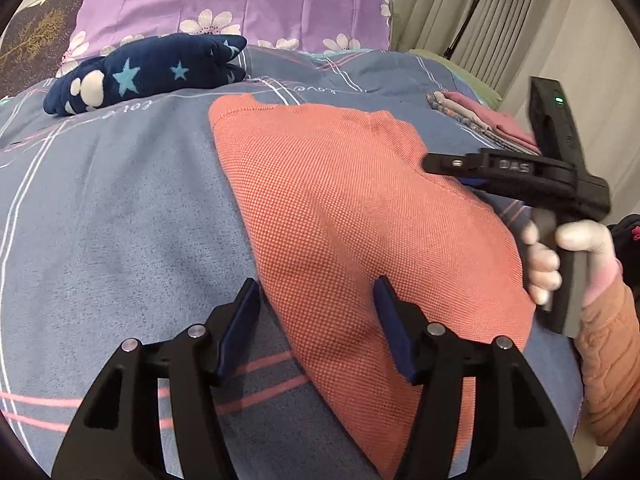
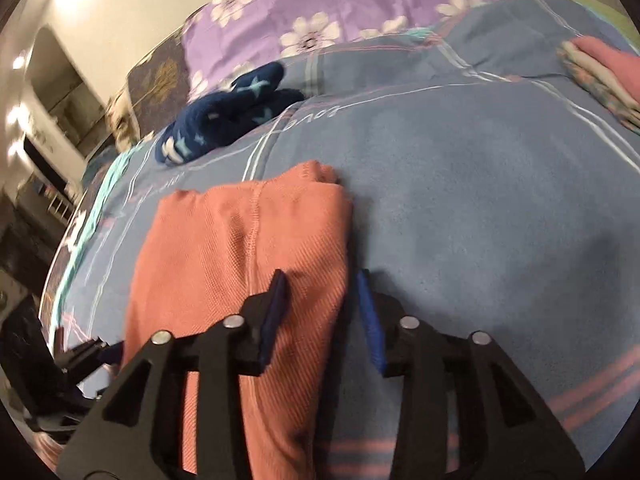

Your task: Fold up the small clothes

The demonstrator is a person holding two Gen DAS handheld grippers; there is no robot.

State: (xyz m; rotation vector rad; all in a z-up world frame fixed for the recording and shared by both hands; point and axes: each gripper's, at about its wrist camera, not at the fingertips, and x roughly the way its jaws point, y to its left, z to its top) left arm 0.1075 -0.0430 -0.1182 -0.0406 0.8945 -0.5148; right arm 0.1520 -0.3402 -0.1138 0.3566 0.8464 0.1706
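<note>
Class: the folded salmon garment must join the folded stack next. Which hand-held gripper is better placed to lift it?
Probably right: the right hand-held gripper straddles the salmon garment's edge nearest the folded stack; the left hand-held gripper straddles the far edge.

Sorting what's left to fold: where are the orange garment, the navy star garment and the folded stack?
orange garment [image 1: 340,208], left wrist view, middle of its top face
navy star garment [image 1: 148,72], left wrist view, its middle
folded stack [image 2: 608,68], right wrist view, pink top layer

— What is the salmon-orange knitted garment [image 1: 360,216] like?
— Coarse, waffle-textured cloth, matt, lying on a blue-grey brushed bedspread [image 1: 120,220] that looks soft and slightly fuzzy.
— And the left gripper [image 1: 316,300]?
— Matt black plastic arms, shiny metal rivets, dark blue rubbery-looking pads [image 1: 390,320].
</note>
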